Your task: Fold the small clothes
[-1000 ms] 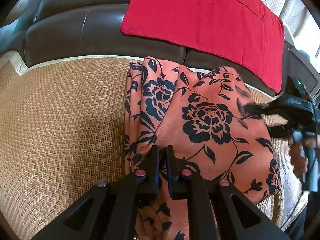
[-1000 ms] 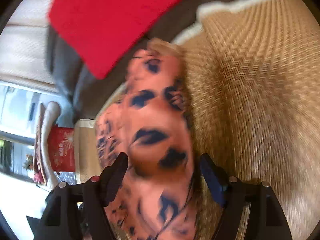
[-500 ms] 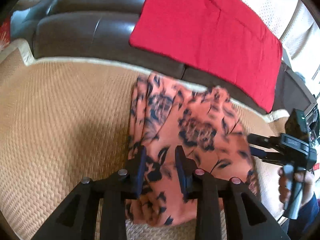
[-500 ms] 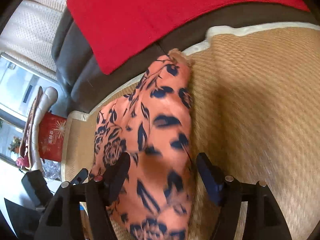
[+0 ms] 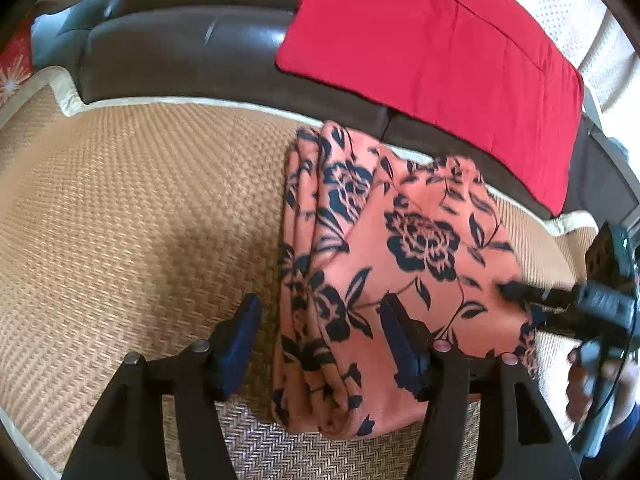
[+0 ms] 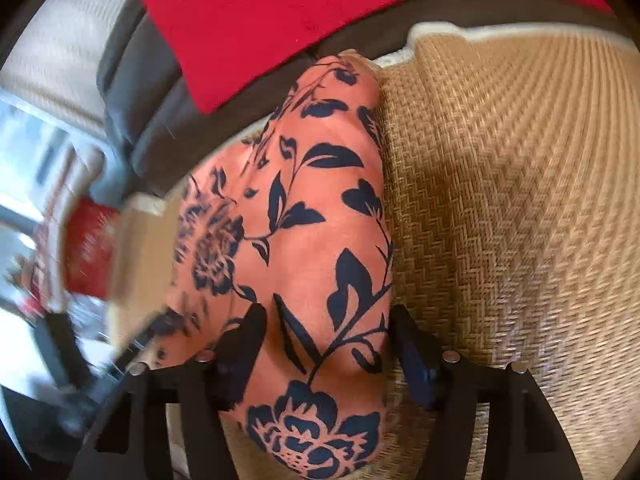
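An orange garment with dark blue flowers (image 5: 384,248) lies folded in layers on a woven straw mat (image 5: 132,216). My left gripper (image 5: 320,336) is open, its jaws wide apart over the garment's near left edge, holding nothing. My right gripper (image 6: 326,352) is open too, its jaws on either side of the folded garment (image 6: 304,240) without pinching it. The right gripper also shows in the left wrist view (image 5: 560,300), at the garment's right edge.
A dark leather sofa back (image 5: 192,48) runs behind the mat, with a red cloth (image 5: 436,44) draped over it. The mat's pale border (image 5: 72,100) marks its edge. A red box (image 6: 90,252) stands blurred at the left of the right wrist view.
My left gripper was shut on the garment's near edge, then let it go and opened wide. The garment now lies flat on the mat. My right gripper stayed open and moved closer over it.
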Motion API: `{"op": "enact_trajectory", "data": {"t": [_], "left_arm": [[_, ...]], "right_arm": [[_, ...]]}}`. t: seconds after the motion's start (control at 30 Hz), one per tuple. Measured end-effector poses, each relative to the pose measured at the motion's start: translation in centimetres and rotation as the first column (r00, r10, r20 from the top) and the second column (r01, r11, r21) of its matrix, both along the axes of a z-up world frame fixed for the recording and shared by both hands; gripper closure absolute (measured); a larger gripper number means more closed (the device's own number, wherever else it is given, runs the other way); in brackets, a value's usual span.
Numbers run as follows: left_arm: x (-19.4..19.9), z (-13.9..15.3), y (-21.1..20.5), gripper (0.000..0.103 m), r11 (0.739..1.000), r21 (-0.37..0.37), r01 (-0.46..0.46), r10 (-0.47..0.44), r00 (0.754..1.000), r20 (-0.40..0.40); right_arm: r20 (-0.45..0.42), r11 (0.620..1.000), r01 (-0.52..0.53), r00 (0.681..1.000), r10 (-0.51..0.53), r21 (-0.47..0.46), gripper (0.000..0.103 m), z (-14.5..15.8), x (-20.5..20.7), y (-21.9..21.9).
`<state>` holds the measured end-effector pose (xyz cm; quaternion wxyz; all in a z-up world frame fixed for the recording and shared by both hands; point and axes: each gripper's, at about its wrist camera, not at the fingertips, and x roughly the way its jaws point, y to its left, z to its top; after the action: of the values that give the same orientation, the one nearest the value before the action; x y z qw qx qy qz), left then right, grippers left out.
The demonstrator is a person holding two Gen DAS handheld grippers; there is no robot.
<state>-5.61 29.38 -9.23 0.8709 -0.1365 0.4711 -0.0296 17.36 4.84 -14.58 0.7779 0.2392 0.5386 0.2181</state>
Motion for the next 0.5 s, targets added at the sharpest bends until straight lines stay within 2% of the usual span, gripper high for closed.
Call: {"op": "enact_trajectory", "data": {"t": [0.07,0.1,0.13,0.17,0.23,0.3,0.37,0.43,0.47,0.5], "left_arm": [[0.7,-1.5,-0.3,0.041,1.000,0.007,0.015,-0.015,0.999,-0.048],[0.8,-2.1,-0.4,0.045,1.000,0.004,0.025,-0.025,0.998,-0.062],[0.8,-2.2,-0.6,0.046,1.000,0.017,0.025,-0.024,0.999,-0.044],[0.8,-2.1,-0.7,0.054,0.999,0.020,0.030,-0.029,0.998,-0.047],[0.9,-1.8,-1.2,0.059,0.999,0.024,0.027,-0.025,0.998,-0.054],[1.5,-1.5,-2.2,0.070,0.999,-0.005,0.053,-0.054,0.998,-0.040],[2.4,-1.0,-4.8,0.071,0.994,-0.042,0.099,-0.100,0.995,-0.010],[3.4,-0.7,-8.0,0.071,0.989,-0.044,0.142,-0.141,0.990,0.016],[4.1,-0.8,-10.1,0.069,0.985,-0.040,0.170,-0.170,0.985,0.019],[4.7,-1.1,-11.6,0.058,0.981,-0.027,0.193,-0.193,0.981,0.012]], "right_arm": [[0.004,1.000,0.024,1.000,-0.024,0.020,0.027,-0.3,-0.4,0.1],[-0.001,1.000,0.016,1.000,-0.016,0.015,0.029,-0.5,-0.3,0.1],[-0.013,1.000,-0.020,1.000,0.020,0.012,0.045,-0.8,0.4,0.8],[-0.006,0.997,-0.053,0.999,0.053,-0.053,0.057,-0.6,0.9,1.8],[0.026,0.990,-0.089,0.995,0.092,-0.108,0.063,0.6,1.1,3.0],[0.101,0.988,-0.093,0.989,0.106,-0.122,0.064,3.4,0.8,3.2],[0.165,0.989,-0.059,0.983,0.081,-0.138,0.064,6.1,-0.2,1.8],[0.213,0.983,-0.006,0.976,0.045,-0.184,0.063,7.7,-1.1,-1.0],[0.211,0.982,0.038,0.977,0.002,-0.183,0.062,7.7,-1.2,-3.0],[0.189,0.982,0.088,0.980,-0.055,-0.167,0.053,7.0,-0.6,-5.2]]}}
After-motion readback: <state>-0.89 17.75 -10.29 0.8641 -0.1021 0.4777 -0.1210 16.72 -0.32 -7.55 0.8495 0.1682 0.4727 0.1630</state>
